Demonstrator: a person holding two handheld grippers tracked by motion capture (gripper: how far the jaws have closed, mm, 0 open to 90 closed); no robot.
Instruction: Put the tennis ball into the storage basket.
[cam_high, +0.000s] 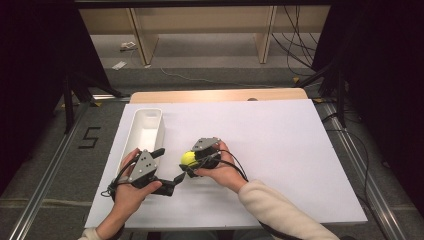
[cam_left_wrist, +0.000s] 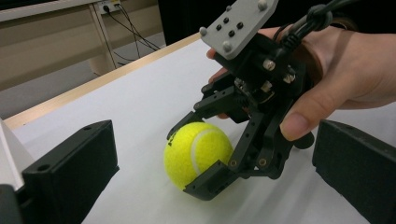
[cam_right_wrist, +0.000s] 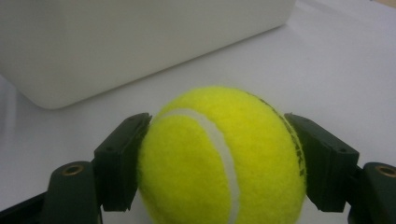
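Observation:
A yellow tennis ball (cam_high: 188, 158) sits low over the white board (cam_high: 260, 140), left of centre. My right gripper (cam_high: 190, 163) is shut on it. In the right gripper view the two black jaws press the ball (cam_right_wrist: 224, 140) from both sides. My left gripper (cam_high: 170, 166) is just left of the ball, pointing at it, open and empty. In the left gripper view its wide-apart jaws frame the ball (cam_left_wrist: 196, 151) and the right gripper (cam_left_wrist: 205, 158) around it. I cannot tell whether the ball touches the board.
A long white tray (cam_high: 136, 127) lies along the board's left edge, just behind the left gripper; its wall (cam_right_wrist: 116, 42) is close beyond the ball. The wooden table edge (cam_high: 215, 95) shows at the far side. Cables and shelving stand on the floor beyond.

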